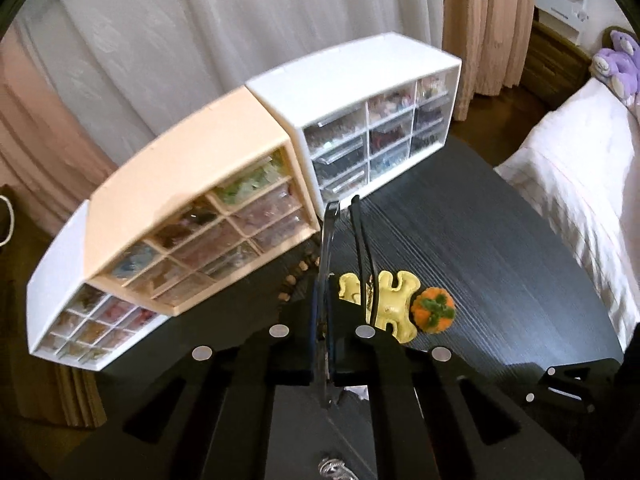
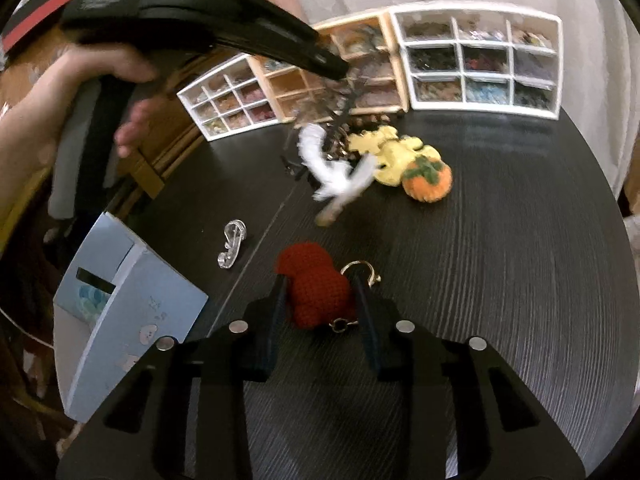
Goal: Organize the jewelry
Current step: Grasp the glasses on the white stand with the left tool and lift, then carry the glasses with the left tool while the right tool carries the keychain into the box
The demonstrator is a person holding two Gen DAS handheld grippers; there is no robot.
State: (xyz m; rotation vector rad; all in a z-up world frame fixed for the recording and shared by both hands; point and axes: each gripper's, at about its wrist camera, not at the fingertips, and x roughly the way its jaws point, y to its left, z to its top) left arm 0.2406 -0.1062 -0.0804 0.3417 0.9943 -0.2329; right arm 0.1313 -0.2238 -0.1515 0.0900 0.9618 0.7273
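Note:
My left gripper (image 1: 344, 204) is nearly shut on a thin chain (image 1: 325, 320), from which a white feathery charm (image 2: 340, 172) dangles, blurred, above the dark table (image 2: 500, 280). The left gripper also shows in the right wrist view (image 2: 340, 70), in front of the drawer boxes. My right gripper (image 2: 320, 280) is open, its fingers on either side of a red crocheted charm (image 2: 316, 284) with a gold ring (image 2: 358, 268) lying on the table. A yellow puzzle-shaped charm (image 1: 392, 304) and an orange crocheted pumpkin (image 1: 435, 310) lie further back.
Three small drawer organizers stand at the table's back: white (image 1: 360, 120), peach (image 1: 192, 216), white (image 1: 84, 320). A clear hair clip (image 2: 231, 244) and a light blue box (image 2: 120, 312) are on the left. A bed (image 1: 580, 184) is at the right.

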